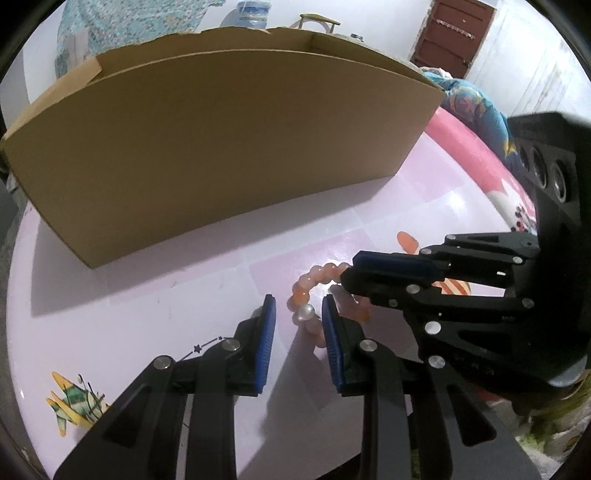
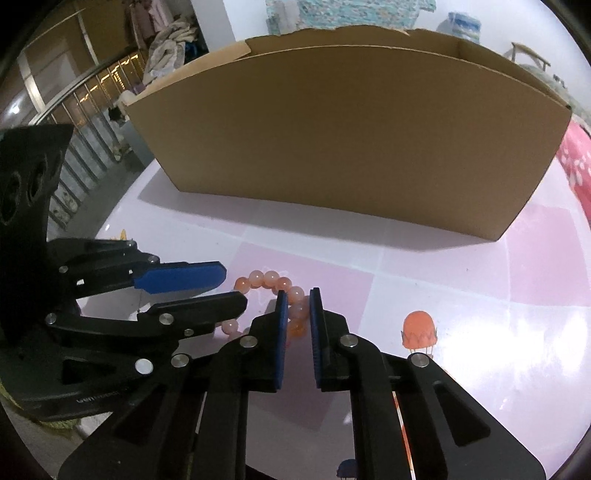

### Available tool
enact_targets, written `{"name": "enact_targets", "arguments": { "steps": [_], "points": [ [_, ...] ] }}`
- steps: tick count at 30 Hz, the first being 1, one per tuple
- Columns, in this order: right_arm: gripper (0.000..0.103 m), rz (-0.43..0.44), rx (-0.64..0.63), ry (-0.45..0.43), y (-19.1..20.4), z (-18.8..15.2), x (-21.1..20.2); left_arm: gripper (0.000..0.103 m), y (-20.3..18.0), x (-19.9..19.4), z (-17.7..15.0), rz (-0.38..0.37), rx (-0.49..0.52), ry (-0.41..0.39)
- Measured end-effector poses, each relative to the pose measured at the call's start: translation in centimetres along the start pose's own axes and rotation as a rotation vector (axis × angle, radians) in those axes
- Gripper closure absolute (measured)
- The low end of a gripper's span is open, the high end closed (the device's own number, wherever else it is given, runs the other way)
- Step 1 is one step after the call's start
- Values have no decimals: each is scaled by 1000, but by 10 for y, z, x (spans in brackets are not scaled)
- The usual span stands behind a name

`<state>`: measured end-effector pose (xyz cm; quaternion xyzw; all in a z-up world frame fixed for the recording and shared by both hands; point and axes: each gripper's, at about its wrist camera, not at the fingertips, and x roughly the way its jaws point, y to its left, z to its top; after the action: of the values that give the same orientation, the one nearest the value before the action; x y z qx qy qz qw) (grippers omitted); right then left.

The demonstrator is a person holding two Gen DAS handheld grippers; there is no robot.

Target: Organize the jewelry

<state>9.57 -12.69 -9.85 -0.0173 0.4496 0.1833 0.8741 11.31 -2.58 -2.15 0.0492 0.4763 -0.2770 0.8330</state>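
Observation:
A bracelet (image 1: pixel 308 286) of orange-pink beads with one pale bead lies on the pink checked tablecloth (image 1: pixel 207 295), in front of a cardboard box (image 1: pixel 221 147). My left gripper (image 1: pixel 298 308) straddles the pale bead. Its right pad touches the beads and its left pad stands clear, so it is open. From the right, my right gripper (image 1: pixel 348 271) bites the far side of the loop. In the right wrist view the right gripper (image 2: pixel 297 312) has its blue pads narrowly set with beads of the bracelet (image 2: pixel 271 278) pinched between them. The left gripper (image 2: pixel 236 288) reaches in from the left.
The open-topped cardboard box (image 2: pixel 351 147) stands upright close behind the bracelet. A patterned blanket (image 1: pixel 469 103) lies at the far right, with a brown door (image 1: pixel 454 33) behind it. A railing (image 2: pixel 74 110) shows past the table's left edge. Cartoon prints dot the cloth.

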Motion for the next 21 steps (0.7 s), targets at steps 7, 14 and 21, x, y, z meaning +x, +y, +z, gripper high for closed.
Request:
{"name": "enact_targets", "arguments": {
  "steps": [7,14,21],
  "points": [
    [95,-4,-18,-3,6,0,7,83,-7,5,4,21,45,5],
    [96,2,24,-36,0,-2,-5,94,-4,0,3,-30,16,-9],
    [96,9,43,-132,-1,4,-47,94,-15,-41,13,-53,29,-113]
  ]
}}
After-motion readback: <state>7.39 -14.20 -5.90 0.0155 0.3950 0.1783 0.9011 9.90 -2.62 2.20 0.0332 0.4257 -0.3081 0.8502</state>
